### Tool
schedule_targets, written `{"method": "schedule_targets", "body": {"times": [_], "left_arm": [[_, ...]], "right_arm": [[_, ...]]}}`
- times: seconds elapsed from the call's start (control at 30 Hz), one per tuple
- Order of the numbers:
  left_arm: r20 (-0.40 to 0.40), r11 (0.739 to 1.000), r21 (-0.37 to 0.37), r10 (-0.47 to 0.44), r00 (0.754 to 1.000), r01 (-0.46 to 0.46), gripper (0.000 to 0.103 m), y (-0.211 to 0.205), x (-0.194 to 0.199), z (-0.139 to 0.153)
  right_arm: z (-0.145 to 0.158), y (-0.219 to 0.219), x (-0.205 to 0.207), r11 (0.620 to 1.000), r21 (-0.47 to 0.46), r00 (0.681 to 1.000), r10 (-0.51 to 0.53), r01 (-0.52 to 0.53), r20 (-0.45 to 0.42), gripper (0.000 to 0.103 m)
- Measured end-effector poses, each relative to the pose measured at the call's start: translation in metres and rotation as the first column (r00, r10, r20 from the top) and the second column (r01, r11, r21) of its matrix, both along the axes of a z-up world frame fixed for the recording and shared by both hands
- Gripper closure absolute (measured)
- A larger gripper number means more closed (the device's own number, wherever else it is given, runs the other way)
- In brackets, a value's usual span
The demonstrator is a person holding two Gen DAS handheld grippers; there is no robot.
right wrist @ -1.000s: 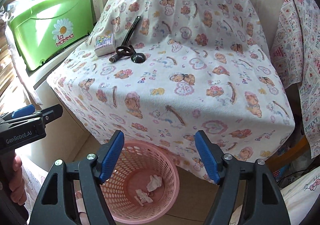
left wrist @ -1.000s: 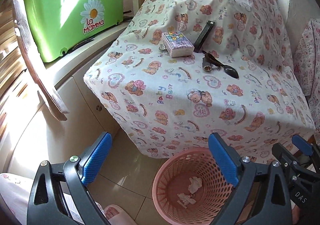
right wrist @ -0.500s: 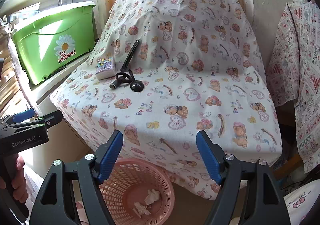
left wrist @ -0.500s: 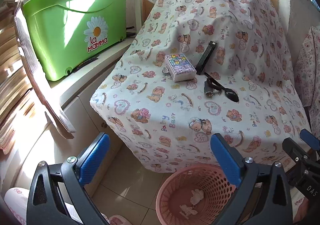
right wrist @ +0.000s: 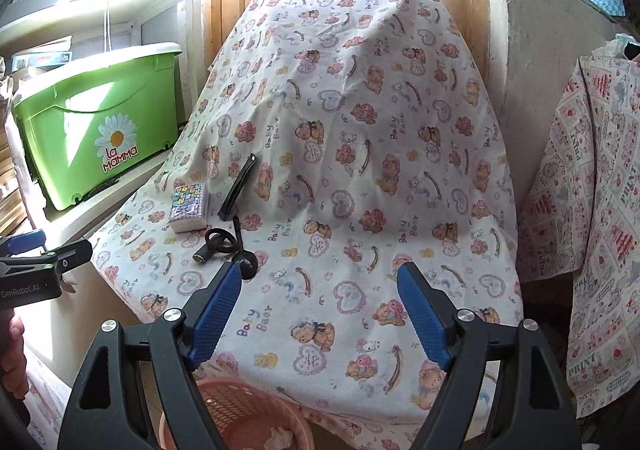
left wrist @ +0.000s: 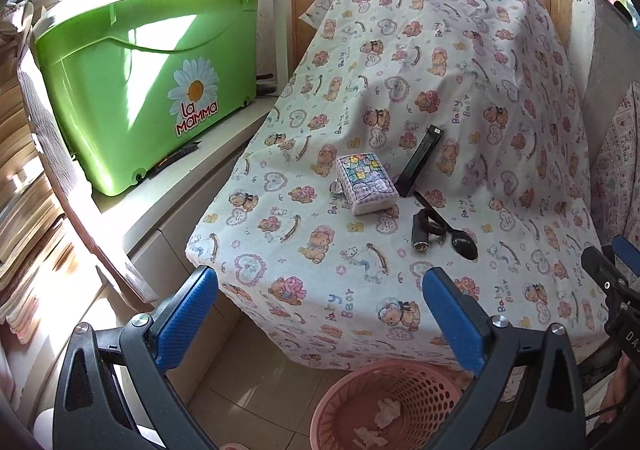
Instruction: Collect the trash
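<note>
A pink perforated waste basket (left wrist: 384, 402) stands on the tiled floor at the near edge of the cloth-covered counter (left wrist: 400, 274). Inside it lie a few crumpled white scraps of paper (left wrist: 386, 412), resting on the bottom; only its rim and one scrap show in the right wrist view.

The left gripper (left wrist: 320, 314) hangs above the basket's left side with its jaws spread wide, having just been opening, and nothing between them. The right gripper (right wrist: 318, 310) hovers over the near part of the counter, its jaws also wide and just opened further, holding nothing.

On the bear-print cloth, toward the left, sits a small patterned tissue pack (left wrist: 366, 182). Just right of it lies a flat black bar (left wrist: 420, 161), and nearer, a looped black cable with a metal plug (left wrist: 426, 230) touching a black spoon-shaped piece (left wrist: 464, 245).

To the far left a green plastic bin marked "La Mamma" (left wrist: 152, 89) stands on a white ledge (left wrist: 168, 189); its contents cannot be seen.
</note>
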State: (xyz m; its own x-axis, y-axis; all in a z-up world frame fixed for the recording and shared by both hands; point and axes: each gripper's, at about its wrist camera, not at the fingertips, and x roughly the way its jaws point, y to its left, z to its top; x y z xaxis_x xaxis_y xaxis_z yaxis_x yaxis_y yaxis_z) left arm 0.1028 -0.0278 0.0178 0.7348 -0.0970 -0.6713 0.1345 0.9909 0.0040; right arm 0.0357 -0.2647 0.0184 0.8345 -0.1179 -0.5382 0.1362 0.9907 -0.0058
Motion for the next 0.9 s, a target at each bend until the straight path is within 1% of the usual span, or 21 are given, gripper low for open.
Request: {"method": "schedule_targets", "body": {"times": [0.1, 0.23, 0.5, 0.6, 0.7, 0.77, 0.9], "left_arm": [[-0.045, 1.000, -0.009, -0.018, 0.999, 0.017, 0.002, -0.003, 0.006, -0.008], [-0.097, 0.999, -0.025, -0.045, 0.994, 0.043, 0.002, -0.010, 0.011, -0.020], [-0.104, 0.997, -0.023, -0.071, 0.992, 0.069, 0.002, -0.025, 0.012, -0.027], [-0.101, 0.997, -0.001, -0.081, 0.992, 0.082, 0.008, -0.027, 0.010, -0.030], [-0.100, 0.995, 0.025, -0.091, 0.991, 0.094, 0.016, -0.030, 0.009, -0.033], [-0.105, 0.994, 0.027, -0.101, 0.989, 0.104, 0.021, -0.032, 0.009, -0.034], [-0.104, 0.993, 0.012, -0.119, 0.987, 0.121, 0.023, -0.038, 0.010, -0.032]], "right_arm": [[-0.009, -0.005, 0.001, 1.000, 0.001, 1.000, -0.011, 0.011, -0.003, 0.021], [-0.025, -0.016, 0.003, 0.999, 0.039, 0.999, -0.028, 0.029, -0.034, 0.021], [-0.034, -0.030, 0.006, 0.998, 0.054, 0.999, -0.033, 0.036, -0.042, 0.021], [-0.039, -0.031, 0.008, 0.998, 0.057, 0.998, -0.028, 0.032, -0.059, 0.021], [-0.040, -0.029, 0.009, 0.998, 0.053, 0.998, -0.019, 0.022, -0.058, 0.021], [-0.039, -0.028, 0.010, 0.999, 0.045, 0.998, -0.017, 0.020, -0.052, 0.021], [-0.039, -0.027, 0.009, 0.999, 0.034, 0.999, -0.018, 0.019, -0.051, 0.021]]}}
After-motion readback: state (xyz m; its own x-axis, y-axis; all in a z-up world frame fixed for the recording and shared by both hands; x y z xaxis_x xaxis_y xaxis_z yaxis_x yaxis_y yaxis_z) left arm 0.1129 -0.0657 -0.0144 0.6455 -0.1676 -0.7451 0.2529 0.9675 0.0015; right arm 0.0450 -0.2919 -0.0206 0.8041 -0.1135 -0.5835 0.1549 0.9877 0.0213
